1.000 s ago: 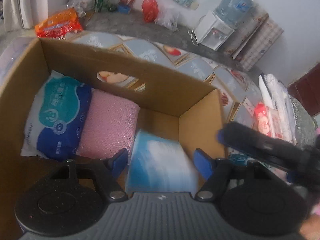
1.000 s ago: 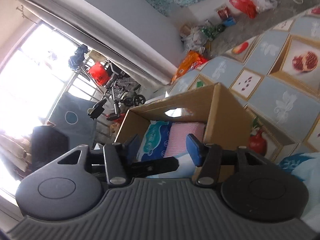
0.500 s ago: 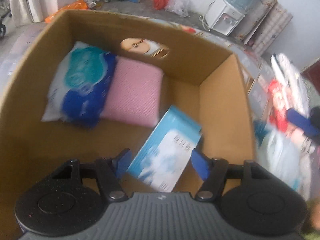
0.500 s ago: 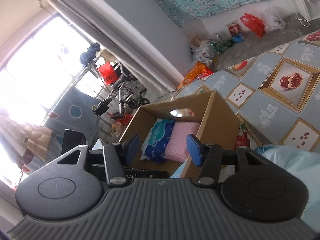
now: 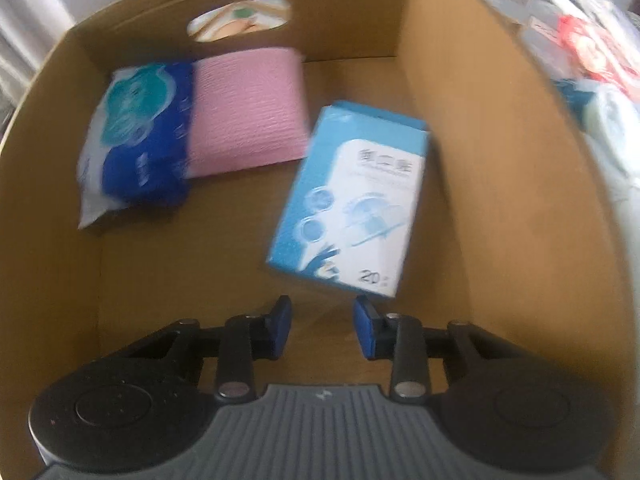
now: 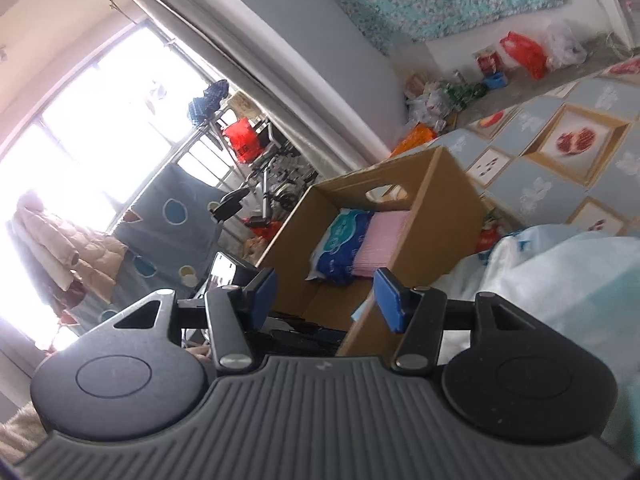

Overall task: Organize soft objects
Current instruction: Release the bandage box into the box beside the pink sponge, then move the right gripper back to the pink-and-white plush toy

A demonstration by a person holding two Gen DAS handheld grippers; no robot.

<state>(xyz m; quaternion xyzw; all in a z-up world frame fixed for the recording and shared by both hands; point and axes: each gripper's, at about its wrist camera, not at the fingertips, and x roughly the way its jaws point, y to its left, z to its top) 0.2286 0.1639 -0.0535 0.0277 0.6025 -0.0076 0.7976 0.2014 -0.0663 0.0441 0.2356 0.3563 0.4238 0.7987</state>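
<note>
An open cardboard box (image 5: 460, 120) fills the left wrist view. On its floor at the back lie a blue-and-white tissue pack (image 5: 136, 132) and a pink pack (image 5: 248, 108), side by side. A light blue carton (image 5: 352, 196) lies flat to their right. My left gripper (image 5: 323, 330) points down into the box just short of the carton; its jaws are closing with nothing between them. In the right wrist view the cardboard box (image 6: 444, 200) stands a little ahead, with the tissue pack (image 6: 340, 244) and pink pack (image 6: 380, 240) inside. My right gripper (image 6: 326, 300) is open and holds nothing.
Red-and-white packs (image 5: 592, 52) lie outside the box to its right. A pale blue-white bag (image 6: 560, 272) sits close by on the right. The box rests on a patterned mat (image 6: 560, 140). Bags and clutter (image 6: 440, 96) line the far wall.
The light blue carton has left my left gripper's jaws and now lies on the box floor. Those jaws have narrowed and the gripper has tilted downward. My right gripper has drawn back from the box.
</note>
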